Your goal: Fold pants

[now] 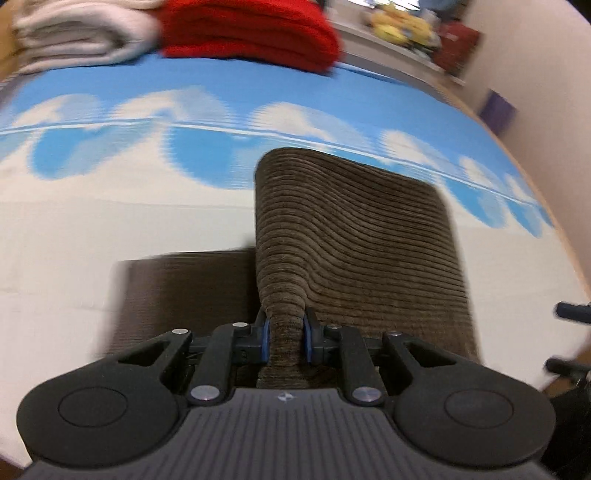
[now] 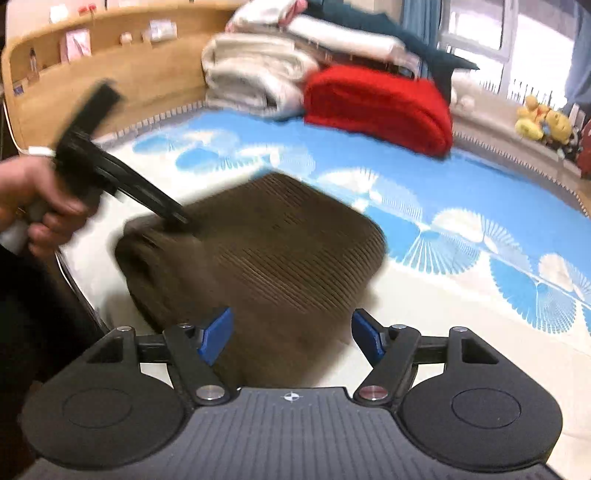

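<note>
Left wrist view: low, close behind brown corduroy pants (image 1: 351, 236), facing red folded blanket (image 1: 251, 33); right wrist view: higher, angled down; both share pants (image 2: 258, 251), blanket (image 2: 380, 107).

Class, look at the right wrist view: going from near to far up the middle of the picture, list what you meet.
right gripper, open → brown corduroy pants → blue and white bed cover → red folded blanket → pile of white and dark bedding.
</note>
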The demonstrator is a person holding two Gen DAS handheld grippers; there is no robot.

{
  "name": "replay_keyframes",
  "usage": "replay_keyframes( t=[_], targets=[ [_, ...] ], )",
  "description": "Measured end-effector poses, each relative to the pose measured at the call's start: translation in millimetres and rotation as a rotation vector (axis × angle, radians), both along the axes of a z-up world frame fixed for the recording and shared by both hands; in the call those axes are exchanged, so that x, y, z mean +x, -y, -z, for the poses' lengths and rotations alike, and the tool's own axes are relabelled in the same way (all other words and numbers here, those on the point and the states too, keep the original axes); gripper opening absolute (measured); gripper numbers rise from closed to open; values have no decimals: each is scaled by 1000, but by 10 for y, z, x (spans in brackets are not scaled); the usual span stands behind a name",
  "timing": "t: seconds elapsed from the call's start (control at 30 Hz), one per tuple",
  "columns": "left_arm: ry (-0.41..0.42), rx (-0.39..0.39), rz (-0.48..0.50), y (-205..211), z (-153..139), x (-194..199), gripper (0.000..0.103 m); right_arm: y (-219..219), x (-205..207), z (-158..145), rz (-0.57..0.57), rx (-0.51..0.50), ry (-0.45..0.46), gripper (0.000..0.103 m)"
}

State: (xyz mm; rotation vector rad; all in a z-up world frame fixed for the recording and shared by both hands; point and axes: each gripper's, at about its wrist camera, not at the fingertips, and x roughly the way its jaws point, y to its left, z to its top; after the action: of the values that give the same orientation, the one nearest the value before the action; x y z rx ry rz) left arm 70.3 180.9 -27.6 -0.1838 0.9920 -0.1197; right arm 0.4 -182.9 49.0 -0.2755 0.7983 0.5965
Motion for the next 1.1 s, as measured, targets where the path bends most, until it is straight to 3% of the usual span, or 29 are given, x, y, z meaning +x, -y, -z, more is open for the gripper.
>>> replay_keyframes(
  t=[0.13, 0.23, 0.3, 0.37, 0.43, 0.6, 0.7, 0.8, 0.9, 0.93, 0.97, 1.07, 1.1],
  targets=[
    [-28, 74, -111, -600, 42, -70, 18, -304, 376, 87, 0, -59, -33, 73],
    [-84, 44, -184, -956, 150, -73, 33, -453, 617, 285, 75, 76, -153, 73],
    [-83, 7, -204, -1096, 195, -23, 66, -509, 770, 479, 135, 176, -255, 73],
    [-100, -58, -209, -1191, 252, 46, 85, -614, 837, 727, 179, 233, -356, 73],
    [-135, -98, -210, -1204, 321, 138, 85, -687, 866, 902, 199, 249, -409, 73],
    [-229, -134, -214, -1126, 578, 359, 85, -902, 961, 1278, 261, 159, -475, 77],
    [-278, -158, -204, -1041, 702, 417, 86, -879, 1026, 1429, 301, 161, -540, 79],
    [-302, -134, -204, -936, 796, 514, 91, -876, 1089, 1487, 300, 179, -562, 80],
    [-302, -102, -199, -822, 830, 587, 90, -871, 1093, 1512, 299, 209, -579, 68],
    [-297, -91, -195, -788, 825, 602, 88, -882, 1104, 1499, 300, 206, -562, 59],
    [-289, -81, -192, -755, 813, 612, 84, -886, 1082, 1453, 302, 210, -536, 45],
    [-250, -75, -185, -675, 735, 627, 66, -838, 1058, 1328, 306, 246, -461, 25],
    [-238, -91, -184, -655, 709, 638, 58, -797, 1061, 1264, 313, 261, -434, 23]
  ],
)
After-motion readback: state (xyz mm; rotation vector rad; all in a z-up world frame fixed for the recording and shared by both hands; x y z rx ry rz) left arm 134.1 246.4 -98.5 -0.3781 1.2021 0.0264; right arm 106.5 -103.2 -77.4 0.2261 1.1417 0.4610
